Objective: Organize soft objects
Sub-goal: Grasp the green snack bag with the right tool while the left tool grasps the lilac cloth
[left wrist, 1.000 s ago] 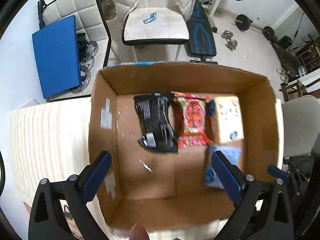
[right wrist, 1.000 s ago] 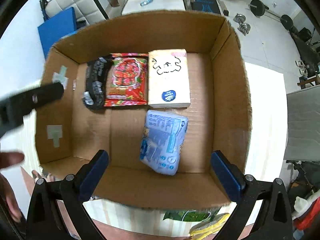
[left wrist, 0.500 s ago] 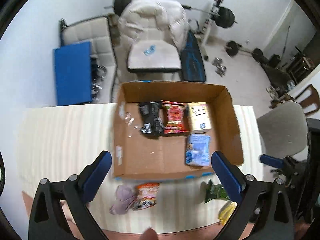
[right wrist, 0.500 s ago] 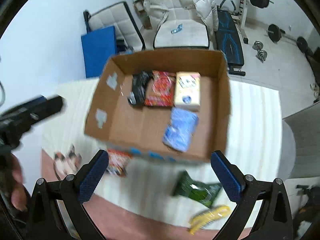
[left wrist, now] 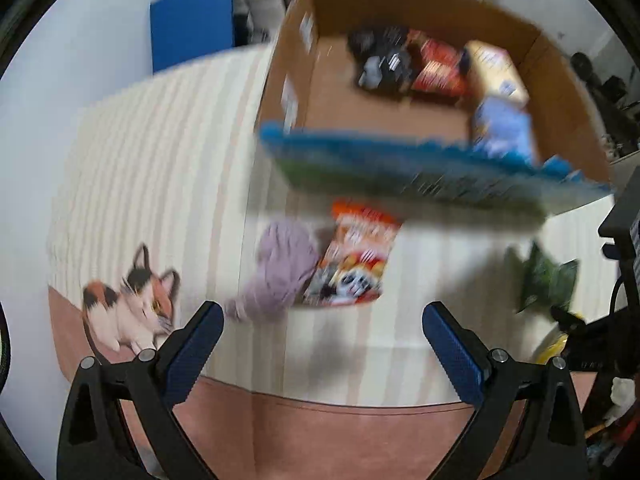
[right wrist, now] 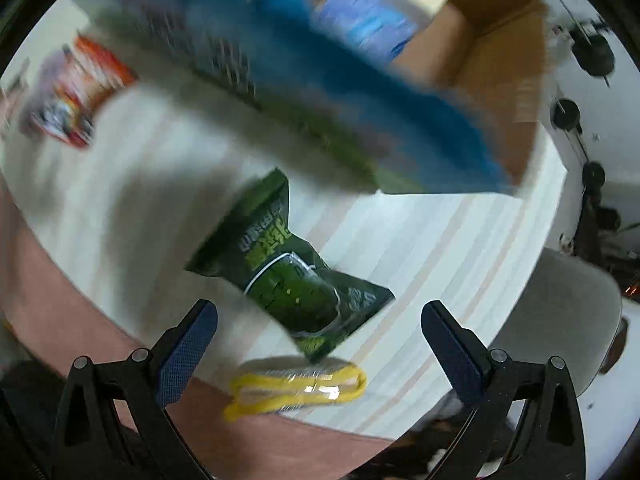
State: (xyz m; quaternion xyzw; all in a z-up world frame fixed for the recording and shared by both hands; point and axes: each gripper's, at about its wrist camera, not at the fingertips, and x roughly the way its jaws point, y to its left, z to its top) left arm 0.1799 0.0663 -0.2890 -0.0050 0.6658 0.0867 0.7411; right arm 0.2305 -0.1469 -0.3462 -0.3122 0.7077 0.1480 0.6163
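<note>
The open brown cardboard box [left wrist: 420, 80] is sitting on the cream striped tablecloth [left wrist: 140, 160] and is already holding 4 soft packs: 1 black pouch [left wrist: 380, 60], 1 red snack bag [left wrist: 436, 66], 1 cream tissue pack [left wrist: 496, 68] and 1 pale blue tissue pack [left wrist: 502, 128]. By my reckoning the job is about half finished — 4 items are still lying outside on the cloth, in front of the box. They are 1 crumpled lilac cloth [left wrist: 280, 272] touching 1 orange-and-red snack bag [left wrist: 356, 256], plus 1 dark green snack bag [right wrist: 292, 272] and 1 yellow wrapped bundle [right wrist: 296, 388] just beside it at the table's near edge. The left gripper [left wrist: 320, 336] is hovering with its blue-padded jaws spread wide and carrying nothing, nearest the lilac cloth. The right gripper [right wrist: 320, 332] is likewise gaping and empty, directly over the green bag and yellow bundle. Both views are motion-blurred, so finer detail is not readable.
</note>
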